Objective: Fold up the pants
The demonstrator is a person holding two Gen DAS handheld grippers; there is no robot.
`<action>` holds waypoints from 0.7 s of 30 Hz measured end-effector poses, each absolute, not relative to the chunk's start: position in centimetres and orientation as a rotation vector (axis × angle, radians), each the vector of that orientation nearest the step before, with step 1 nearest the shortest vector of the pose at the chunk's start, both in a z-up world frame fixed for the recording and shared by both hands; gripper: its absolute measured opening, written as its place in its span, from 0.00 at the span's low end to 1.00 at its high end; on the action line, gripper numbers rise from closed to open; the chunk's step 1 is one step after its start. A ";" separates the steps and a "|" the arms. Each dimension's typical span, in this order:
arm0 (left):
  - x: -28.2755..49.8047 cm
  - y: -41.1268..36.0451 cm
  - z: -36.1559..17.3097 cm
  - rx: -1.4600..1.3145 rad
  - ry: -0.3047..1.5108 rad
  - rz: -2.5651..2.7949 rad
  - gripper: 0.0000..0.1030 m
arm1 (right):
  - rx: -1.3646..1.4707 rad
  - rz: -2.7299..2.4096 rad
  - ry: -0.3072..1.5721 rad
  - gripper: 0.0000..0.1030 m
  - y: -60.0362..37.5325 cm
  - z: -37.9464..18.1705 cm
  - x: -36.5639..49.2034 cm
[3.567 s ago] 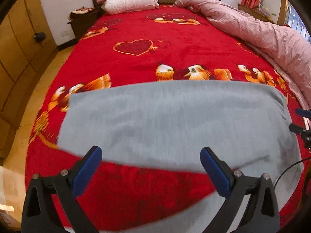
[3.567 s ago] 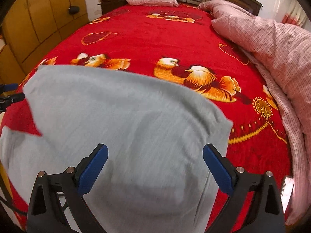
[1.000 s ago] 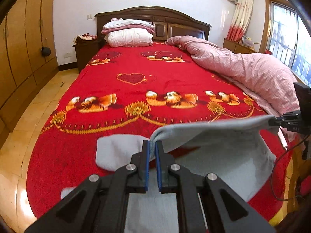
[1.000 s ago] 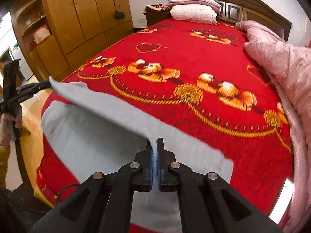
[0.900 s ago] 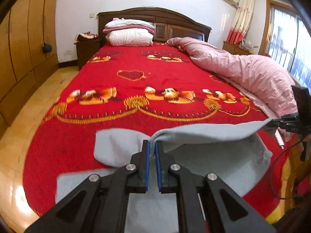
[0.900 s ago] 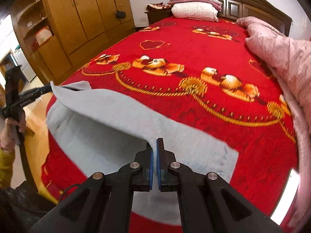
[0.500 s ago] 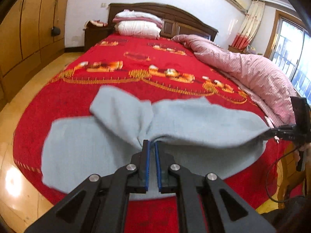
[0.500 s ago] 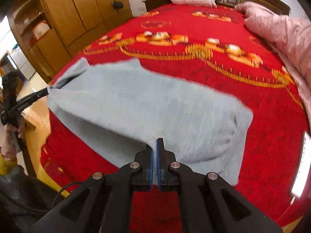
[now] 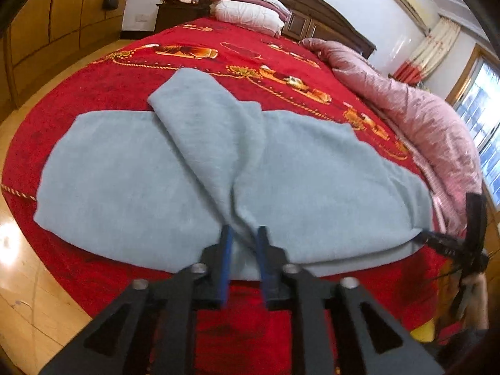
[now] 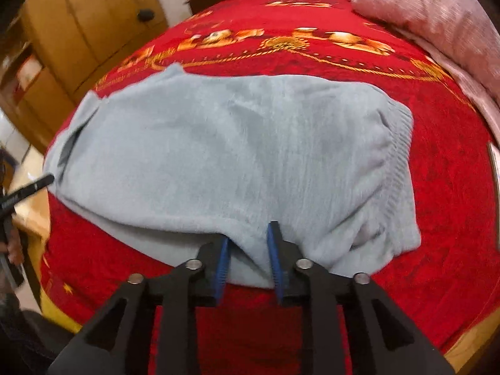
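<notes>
Grey pants (image 9: 281,168), soft, light, floppy fleece, lie folded on the red bed (image 9: 93,78) just ahead of both tools, left tool (image 9: 243,243) & right tool (image 10: 247,240) narrow, jaws just been opening off the near edge w/ cloth between; regrip at edge/corners.

My left claw (image 9: 243,243) has just been opening: its blue pads (image 9: 225,256) now stand a little apart, with a ridge of the grey pants (image 9: 218,168) lying between them, seemingly loose. I see the pants spread crosswise over the near end of the red bedspread (image 9: 103,72), one part draped diagonally over the rest. At the far right edge my other claw (image 9: 437,240) meets the fabric's corner. Pillows (image 9: 247,6) sit by the headboard, a pink quilt (image 9: 415,115) along the right.
</notes>
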State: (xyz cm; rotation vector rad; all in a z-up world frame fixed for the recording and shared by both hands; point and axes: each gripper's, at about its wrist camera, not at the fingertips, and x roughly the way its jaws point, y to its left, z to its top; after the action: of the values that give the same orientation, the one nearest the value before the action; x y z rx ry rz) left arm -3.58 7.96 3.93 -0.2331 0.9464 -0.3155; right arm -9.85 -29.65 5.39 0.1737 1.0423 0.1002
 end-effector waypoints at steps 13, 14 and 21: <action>-2.2 6.9 2.6 -0.265 0.987 -0.241 0.46 | 0.530 -0.042 0.932 0.49 -36.7 6.9 -13.3; -2.2 6.8 2.5 -0.262 0.986 -0.239 0.46 | 0.585 -0.058 0.939 0.49 -37.7 6.6 -13.3; -1.4 6.5 2.3 -0.275 0.979 -0.218 0.46 | 0.804 -0.053 0.913 0.49 -39.9 5.2 -12.4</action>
State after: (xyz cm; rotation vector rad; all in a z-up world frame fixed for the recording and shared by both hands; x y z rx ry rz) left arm -1.44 6.49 2.35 -0.2750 0.9792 -0.2177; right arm -12.45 -39.93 5.15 0.8039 0.9131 -0.0531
